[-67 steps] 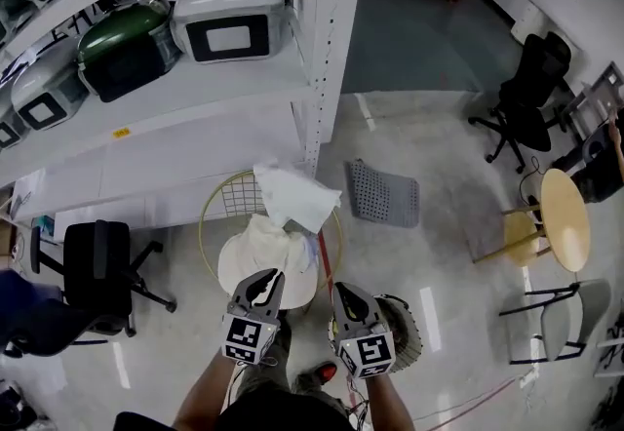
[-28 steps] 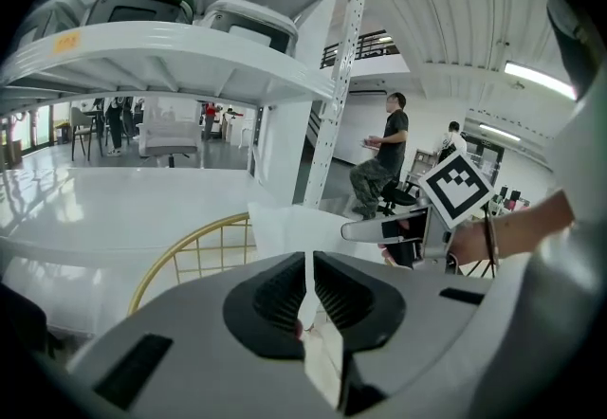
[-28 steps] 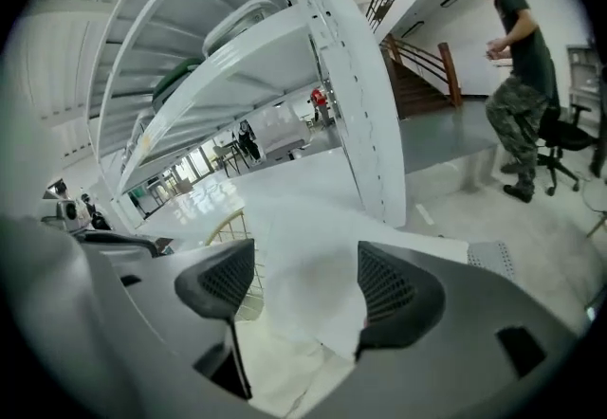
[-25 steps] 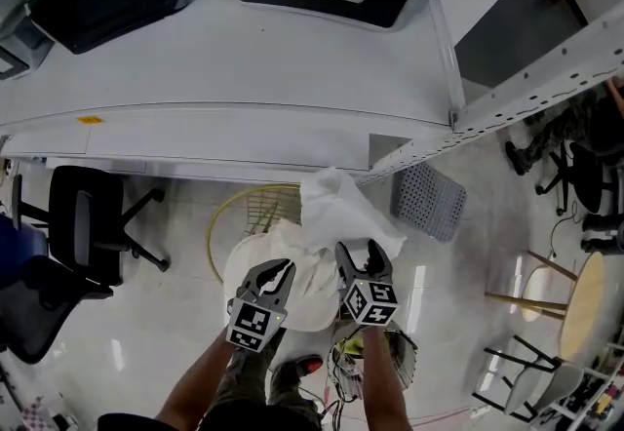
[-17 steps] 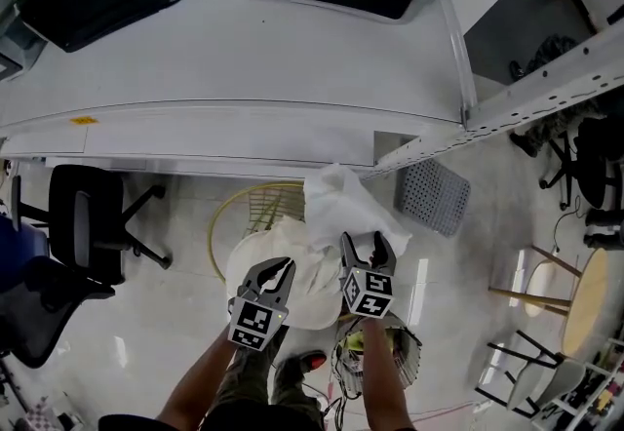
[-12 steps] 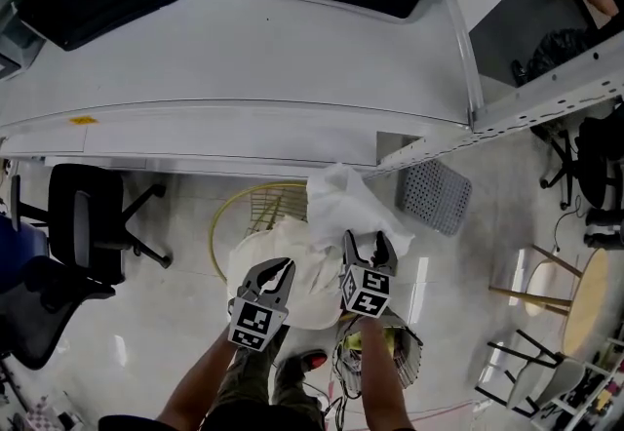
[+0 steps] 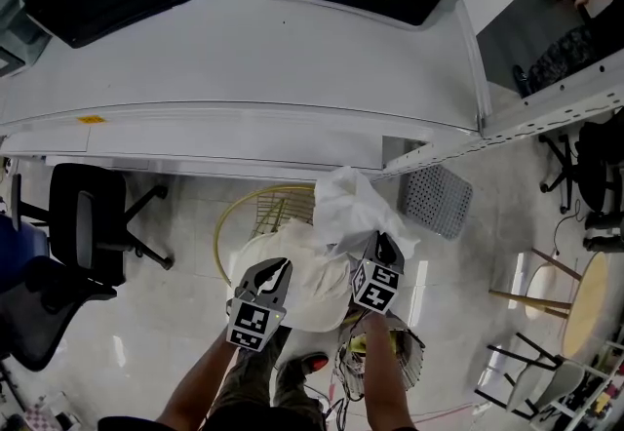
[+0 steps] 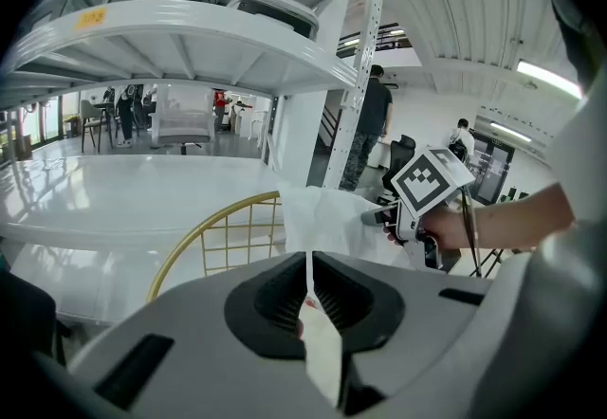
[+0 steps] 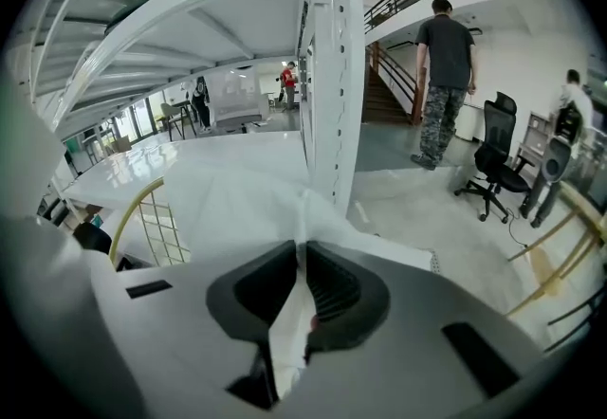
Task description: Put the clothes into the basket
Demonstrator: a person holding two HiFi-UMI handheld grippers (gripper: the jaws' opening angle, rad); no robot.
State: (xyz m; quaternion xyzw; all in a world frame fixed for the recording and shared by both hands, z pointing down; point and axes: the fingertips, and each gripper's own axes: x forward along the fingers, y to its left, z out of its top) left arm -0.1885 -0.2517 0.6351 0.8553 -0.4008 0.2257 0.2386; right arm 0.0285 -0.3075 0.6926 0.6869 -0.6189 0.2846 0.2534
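Over wire basket on floor beside shelf, white cloth hangs bunched. Left gripper pressed tight on cloth edge. Right gripper jaws just closed, pinching another fold. Likely best: keep both pinches firm, centre bundle above rim, lower before letting go. Floor glossy, pale. Office chair at left.

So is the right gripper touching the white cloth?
Touching. The right gripper view shows the right gripper, jaws just closed, pinching the white cloth between them.

Grey left tool, grey right tool, black-and-white marker cubes, olive trousers
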